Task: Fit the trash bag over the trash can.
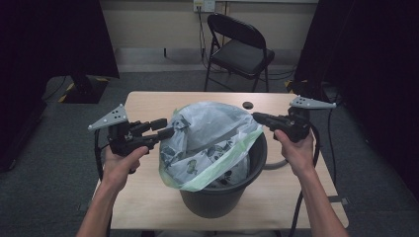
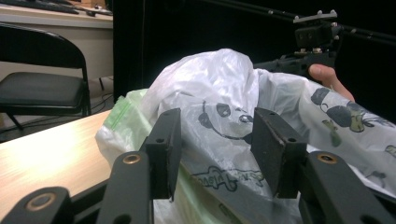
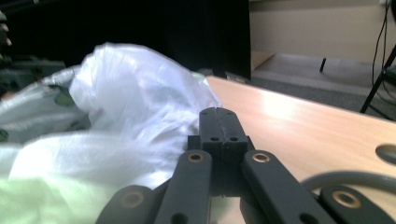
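- Pale wooden table [image 1: 148, 207] carries the work, grey carpet all round it; nearest the person stands a dark bin [image 1: 222, 195], just in from the table's front edge
- over the bin's mouth billows a white printed plastic bag [image 1: 210, 140] with a green hem, draped over the near rim and bulging above it
- left gripper [image 1: 165, 128] sits at the bag's left side, jaws partly apart with bag film between them; whether the pads press the film I cannot tell
- right gripper [image 1: 258, 117] sits at the bag's far right edge, jaws pressed together; its own view shows nothing between the tips
- beyond the table, a black folding chair [image 1: 239, 47] stands by the wall; dark curtains hang either side
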{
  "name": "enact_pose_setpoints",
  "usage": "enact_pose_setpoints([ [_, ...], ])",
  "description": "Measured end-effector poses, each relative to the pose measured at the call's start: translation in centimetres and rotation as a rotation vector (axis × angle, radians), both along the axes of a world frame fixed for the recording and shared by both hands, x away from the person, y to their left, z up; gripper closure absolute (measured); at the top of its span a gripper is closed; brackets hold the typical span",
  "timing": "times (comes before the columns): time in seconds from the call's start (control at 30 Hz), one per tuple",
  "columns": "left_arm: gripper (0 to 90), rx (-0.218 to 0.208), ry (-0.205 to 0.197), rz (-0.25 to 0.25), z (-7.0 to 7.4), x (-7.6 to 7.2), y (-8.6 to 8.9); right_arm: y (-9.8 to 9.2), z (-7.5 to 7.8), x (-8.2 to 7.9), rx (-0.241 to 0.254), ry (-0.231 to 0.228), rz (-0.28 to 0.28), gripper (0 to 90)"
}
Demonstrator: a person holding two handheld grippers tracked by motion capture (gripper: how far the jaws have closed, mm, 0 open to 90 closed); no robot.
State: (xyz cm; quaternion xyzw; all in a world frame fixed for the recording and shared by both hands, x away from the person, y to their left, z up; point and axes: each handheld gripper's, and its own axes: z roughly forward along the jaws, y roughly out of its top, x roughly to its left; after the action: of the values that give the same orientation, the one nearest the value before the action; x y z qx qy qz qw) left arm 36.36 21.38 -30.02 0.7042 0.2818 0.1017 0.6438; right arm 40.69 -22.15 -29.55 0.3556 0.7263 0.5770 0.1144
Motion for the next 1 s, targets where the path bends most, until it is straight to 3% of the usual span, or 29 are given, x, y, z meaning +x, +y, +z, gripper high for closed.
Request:
enact_pose_setpoints([
  [0.03,52.5,-0.003,0.002,0.000,0.0,0.0,0.0,0.1,-0.4,0.0,-0.010,0.009,0.002,90.0],
  [0.1,52.5,-0.008,0.000,0.003,0.0,0.0,0.0,-0.3,-0.7,0.1,0.031,0.020,0.014,90.0],
  [0.23,47.2,-0.019,0.004,0.021,0.4,0.3,-0.1,0.0,-1.3,0.1,-0.030,0.033,0.017,90.0],
  [0.33,47.0,-0.025,0.015,0.016,0.5,0.8,-0.5,-0.3,-1.1,0.3,-0.024,0.035,0.004,90.0],
  [0.37,49.0,-0.023,0.013,0.014,0.5,1.0,-0.7,-0.4,-1.0,0.3,-0.016,0.031,-0.005,85.8],
  [0.4,49.8,-0.013,0.017,0.018,0.5,1.0,-0.8,-0.4,-0.9,0.3,-0.012,0.027,-0.025,72.9],
  [0.43,49.4,-0.006,0.021,0.024,0.4,1.0,-1.0,-0.4,-0.7,0.3,-0.014,0.020,-0.051,67.4],
  [0.53,50.0,0.014,0.017,0.023,0.0,0.7,-0.8,-0.6,-0.1,-0.1,-0.003,-0.011,-0.086,54.9],
  [0.57,50.0,-0.001,0.018,0.017,-0.1,0.5,-0.5,-0.8,0.1,-0.2,0.001,-0.020,-0.099,51.5],
  [0.77,51.6,-0.009,0.026,-0.029,-0.2,-1.3,0.8,-1.0,1.0,-1.1,0.037,-0.057,-0.093,41.7],
  [0.9,57.5,0.000,0.023,-0.058,0.3,-2.2,1.5,-0.9,1.5,-1.5,0.043,-0.076,-0.086,40.5],
  [0.97,60.8,-0.035,0.014,-0.077,0.7,-2.2,1.9,-0.8,1.7,-1.5,0.048,-0.078,-0.080,39.5],
  [1.0,61.5,-0.040,0.001,-0.055,1.0,-2.0,2.0,-0.7,1.8,-1.5,0.057,-0.080,-0.071,39.4],
])
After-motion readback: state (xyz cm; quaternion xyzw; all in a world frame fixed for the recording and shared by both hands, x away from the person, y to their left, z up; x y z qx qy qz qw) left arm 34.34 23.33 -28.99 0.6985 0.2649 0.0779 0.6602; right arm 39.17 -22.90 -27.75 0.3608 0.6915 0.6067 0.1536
